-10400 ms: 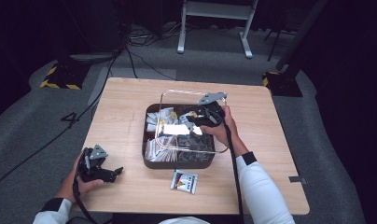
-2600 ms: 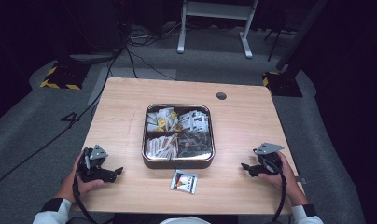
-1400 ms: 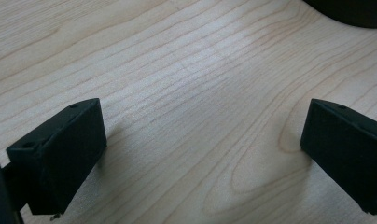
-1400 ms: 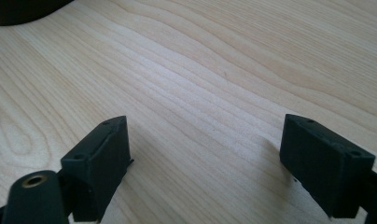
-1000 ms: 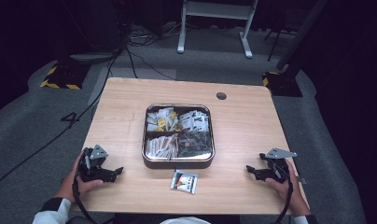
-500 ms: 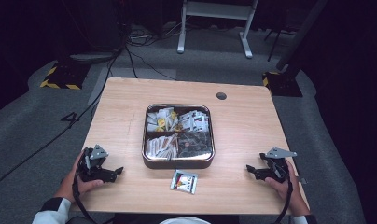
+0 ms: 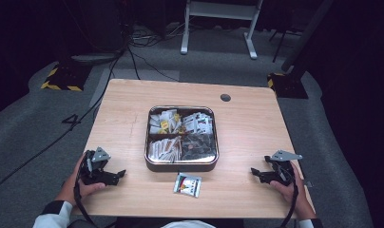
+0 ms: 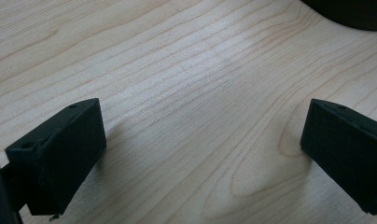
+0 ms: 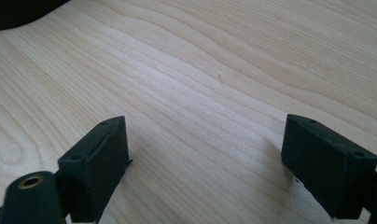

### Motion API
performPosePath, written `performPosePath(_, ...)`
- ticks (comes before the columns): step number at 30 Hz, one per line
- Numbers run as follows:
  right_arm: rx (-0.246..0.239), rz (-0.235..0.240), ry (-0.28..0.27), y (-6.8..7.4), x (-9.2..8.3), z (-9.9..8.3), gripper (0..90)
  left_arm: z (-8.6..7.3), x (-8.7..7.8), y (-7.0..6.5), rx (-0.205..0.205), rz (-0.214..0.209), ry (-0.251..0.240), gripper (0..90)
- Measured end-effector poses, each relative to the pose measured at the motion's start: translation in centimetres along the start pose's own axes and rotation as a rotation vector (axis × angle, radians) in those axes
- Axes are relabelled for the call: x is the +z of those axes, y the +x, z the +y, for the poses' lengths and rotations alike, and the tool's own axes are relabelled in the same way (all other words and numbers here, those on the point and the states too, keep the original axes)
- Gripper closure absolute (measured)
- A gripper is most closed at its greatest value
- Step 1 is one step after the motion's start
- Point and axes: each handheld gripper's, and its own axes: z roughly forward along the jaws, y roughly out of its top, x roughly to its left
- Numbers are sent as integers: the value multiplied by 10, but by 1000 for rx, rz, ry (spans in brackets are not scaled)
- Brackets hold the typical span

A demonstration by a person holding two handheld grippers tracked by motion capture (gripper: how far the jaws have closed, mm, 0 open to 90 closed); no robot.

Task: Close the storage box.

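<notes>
Both grippers rest on the counter [image 7: 256, 128], left gripper [image 7: 115, 174] at 8 o'clock of the tin [image 7: 181, 164], right gripper [image 7: 257, 173] at 4 o'clock, jaws on each spread wide and empty. The sachet [image 7: 187, 184] lies flat at 6 o'clock, just clear of the tin, long axis running 10 to 4. It is thin, so I judge a low sweep could skid it off the near edge
</notes>
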Motion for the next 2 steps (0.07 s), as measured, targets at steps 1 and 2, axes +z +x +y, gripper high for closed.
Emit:
performPosePath(1,0,0,0,0,0,0,149,0,0,0,-1,0,0,3)
performPosePath(2,1,0,0,0,0,0,149,0,0,0,-1,0,1,3)
